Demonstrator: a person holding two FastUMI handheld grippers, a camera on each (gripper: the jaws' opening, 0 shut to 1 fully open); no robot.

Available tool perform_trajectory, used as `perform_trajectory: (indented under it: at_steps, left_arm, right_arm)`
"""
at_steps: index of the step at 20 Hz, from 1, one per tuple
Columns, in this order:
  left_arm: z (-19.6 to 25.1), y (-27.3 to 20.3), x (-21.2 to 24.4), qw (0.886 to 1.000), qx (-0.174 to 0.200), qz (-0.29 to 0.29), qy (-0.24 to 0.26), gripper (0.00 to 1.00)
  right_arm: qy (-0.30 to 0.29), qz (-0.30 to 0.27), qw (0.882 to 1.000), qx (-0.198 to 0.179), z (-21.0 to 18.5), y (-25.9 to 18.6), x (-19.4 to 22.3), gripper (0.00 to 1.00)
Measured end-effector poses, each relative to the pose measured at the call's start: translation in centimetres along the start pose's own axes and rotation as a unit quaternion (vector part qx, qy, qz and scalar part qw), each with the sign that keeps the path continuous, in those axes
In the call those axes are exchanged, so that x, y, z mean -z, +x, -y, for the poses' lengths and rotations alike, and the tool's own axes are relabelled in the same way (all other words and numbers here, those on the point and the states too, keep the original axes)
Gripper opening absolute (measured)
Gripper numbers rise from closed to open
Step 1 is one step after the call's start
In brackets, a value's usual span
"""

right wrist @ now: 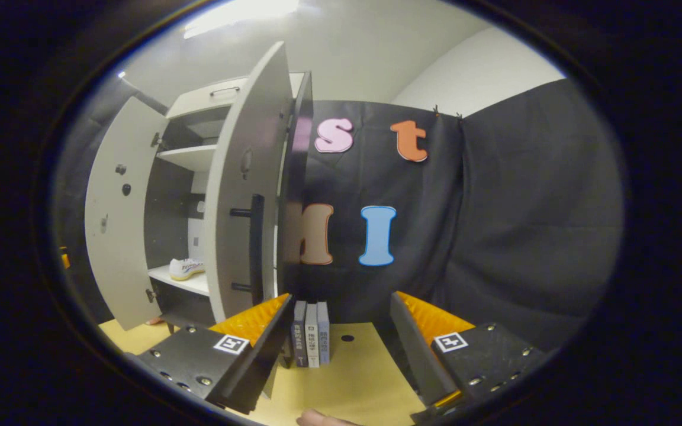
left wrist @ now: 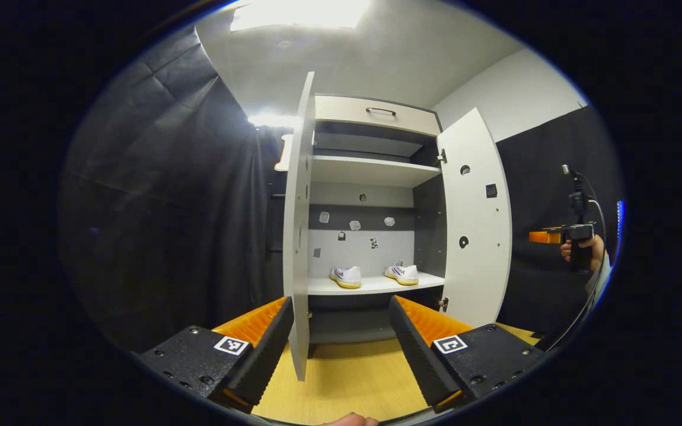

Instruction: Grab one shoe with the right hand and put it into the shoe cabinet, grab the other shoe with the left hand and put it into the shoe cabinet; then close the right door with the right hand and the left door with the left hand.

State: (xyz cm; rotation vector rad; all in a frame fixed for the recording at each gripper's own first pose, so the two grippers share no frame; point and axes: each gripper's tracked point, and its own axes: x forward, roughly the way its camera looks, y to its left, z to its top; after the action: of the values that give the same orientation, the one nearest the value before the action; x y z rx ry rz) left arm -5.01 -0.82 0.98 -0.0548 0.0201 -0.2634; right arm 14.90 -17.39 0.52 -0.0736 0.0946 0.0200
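Already both white shoes [left wrist: 346,276] [left wrist: 402,273] sit on the cabinet's lower shelf [left wrist: 370,286]. Left gripper [left wrist: 341,349] and right gripper [right wrist: 341,349] are spread wide, holding nothing. Probably the right door [right wrist: 240,195] swings lightly and stiffly; its black bar handle [right wrist: 256,239] suits pushing.

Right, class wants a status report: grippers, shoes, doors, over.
Left gripper open, right gripper open, both empty. Both shoes, left shoe and right shoe, on the cabinet shelf. Left door and right door open. Nothing blocking.

Bright ceiling light [left wrist: 299,13] – white wall [left wrist: 512,89], wooden floor [right wrist: 364,367].
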Motion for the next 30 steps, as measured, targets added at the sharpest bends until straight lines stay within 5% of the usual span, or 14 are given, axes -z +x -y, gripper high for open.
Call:
perform_trajectory:
  at_steps: [7, 10, 12, 13, 14, 30]
  left_arm:
    - [-1.5, -1.5, 0.8, 1.0, 0.009, -0.005, 0.008, 0.98]
    - [-2.1, -1.7, 1.4, 1.0, 0.015, -0.01, -0.002, 0.98]
    - [-3.0, -1.5, 1.8, 1.0, 0.009, -0.017, -0.008, 0.98]
    - [-3.3, -1.6, 1.9, 1.0, 0.008, -0.018, -0.009, 0.97]
    - [-3.6, -1.8, 2.0, 1.0, 0.006, -0.018, -0.01, 0.96]
    - [-6.2, -1.8, 2.7, 0.999, -0.019, -0.029, -0.028, 0.98]
  right_arm:
    - [0.014, -0.04, 0.999, -0.026, -1.4, 4.9, 0.0, 0.98]
    - [0.022, -0.042, 0.997, -0.059, -4.9, 5.2, -0.6, 0.98]
    - [0.007, -0.043, 0.998, -0.044, -5.8, 4.5, -1.1, 0.98]
    - [0.0, -0.036, 0.999, -0.035, -6.0, 4.9, -1.3, 0.84]
    - [-0.004, -0.037, 0.999, -0.028, -6.2, 4.8, -1.4, 0.83]
    - [0.046, -0.04, 0.997, -0.036, -12.2, 5.1, -0.7, 0.87]
